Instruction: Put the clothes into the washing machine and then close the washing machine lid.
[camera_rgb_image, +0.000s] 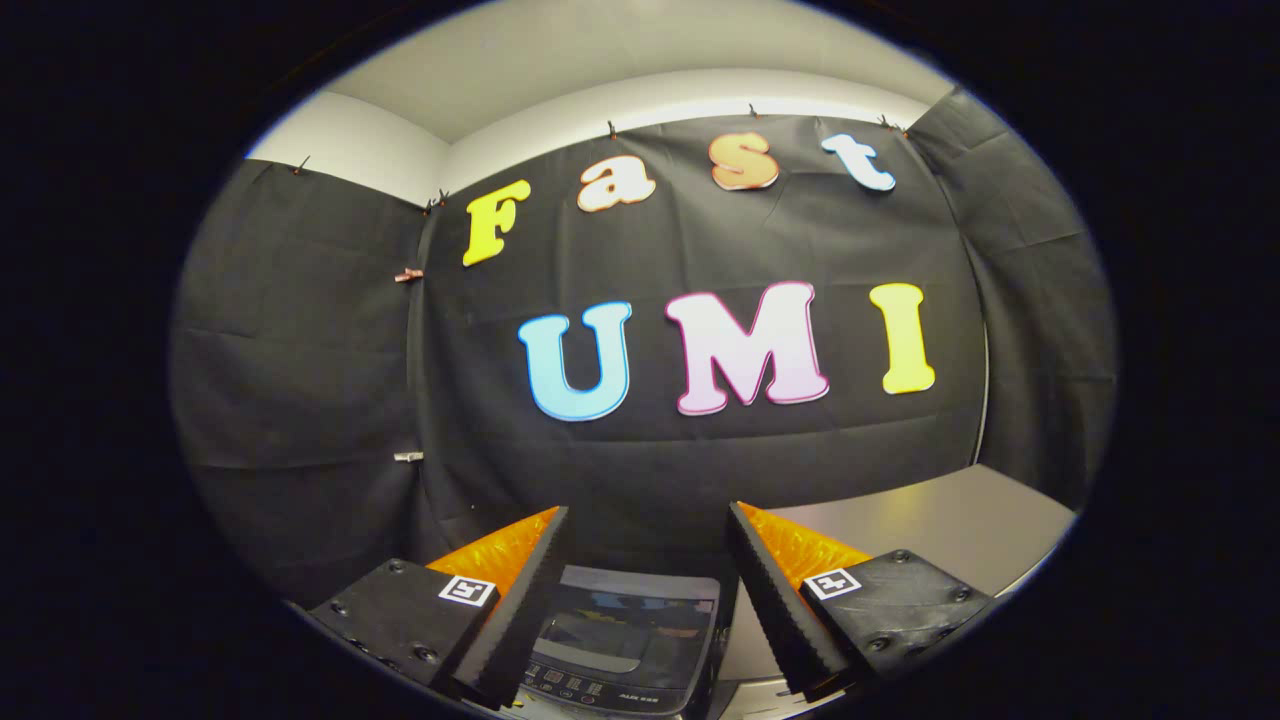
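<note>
My gripper (650, 520) is held high and is open, with a wide gap and nothing between its fingers. Below, seen through that gap, is the top of the washing machine (625, 640). Its dark glossy lid lies flat and shut, and a control panel with small buttons (590, 688) runs along its near edge. No clothes are in sight.
A grey table top (940, 525) reaches out beyond the right finger, to the right of the machine. Black cloth walls close the booth behind and on both sides, with white wall above them.
</note>
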